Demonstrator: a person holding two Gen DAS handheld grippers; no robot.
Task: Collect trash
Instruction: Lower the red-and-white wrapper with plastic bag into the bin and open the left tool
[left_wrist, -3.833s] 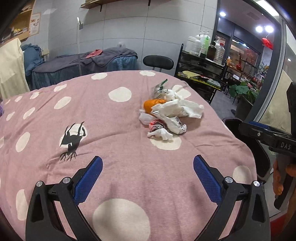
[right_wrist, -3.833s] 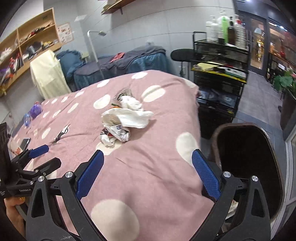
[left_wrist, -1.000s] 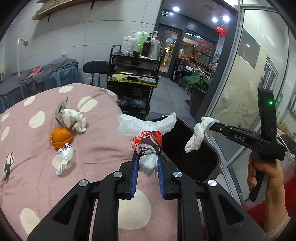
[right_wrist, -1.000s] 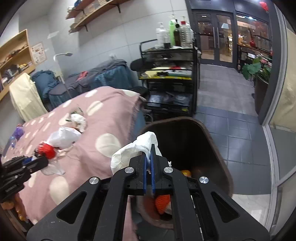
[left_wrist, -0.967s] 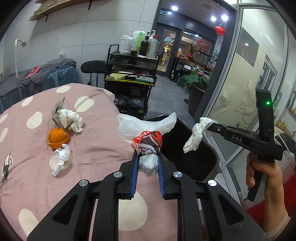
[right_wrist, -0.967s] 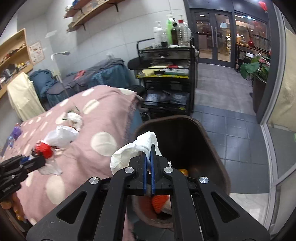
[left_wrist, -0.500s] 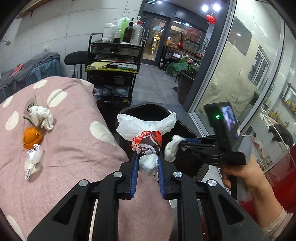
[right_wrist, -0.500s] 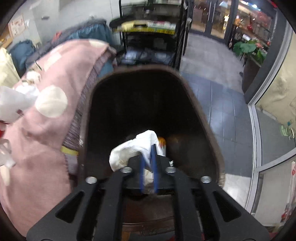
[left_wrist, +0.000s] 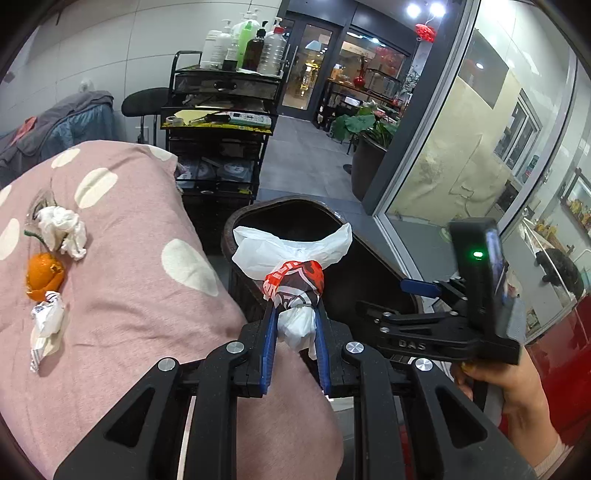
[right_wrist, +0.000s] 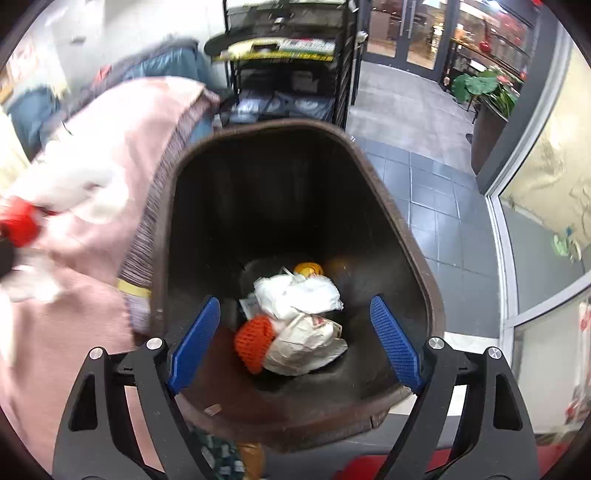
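Left wrist view, scanning left to right. On the pink spotted cloth (left_wrist: 122, 288) at 9 o'clock I see three leftovers: a crumpled tissue (left_wrist: 61, 230), an orange peel (left_wrist: 42, 275) just below it, and a small printed wrapper (left_wrist: 46, 326) just below that, touching the peel's lower edge.

At centre, my left gripper (left_wrist: 295, 328) is clamped tight on a wad of trash (left_wrist: 293, 288): a white plastic bag with a red-and-dark printed wrapper bunched round its neck. The wad is held up in front of the near rim of the dark bin (left_wrist: 295, 206), which stands just beside the cloth's edge at 12 o'clock.

At 3 o'clock I see my right gripper (left_wrist: 384, 301) from the side, over the bin's right side, one blue pad showing.

Right wrist view. The cloth and the held wad are blurred at 9 o'clock. My right gripper (right_wrist: 293, 345) has its blue fingers (right_wrist: 194, 343) spread wide with nothing between them, poised over the bin (right_wrist: 406, 236) mouth. At the bin's bottom lie a white bag (right_wrist: 297, 297), a paper bag (right_wrist: 306, 347), an orange net (right_wrist: 253, 339) and something yellow-orange (right_wrist: 308, 268) behind them.
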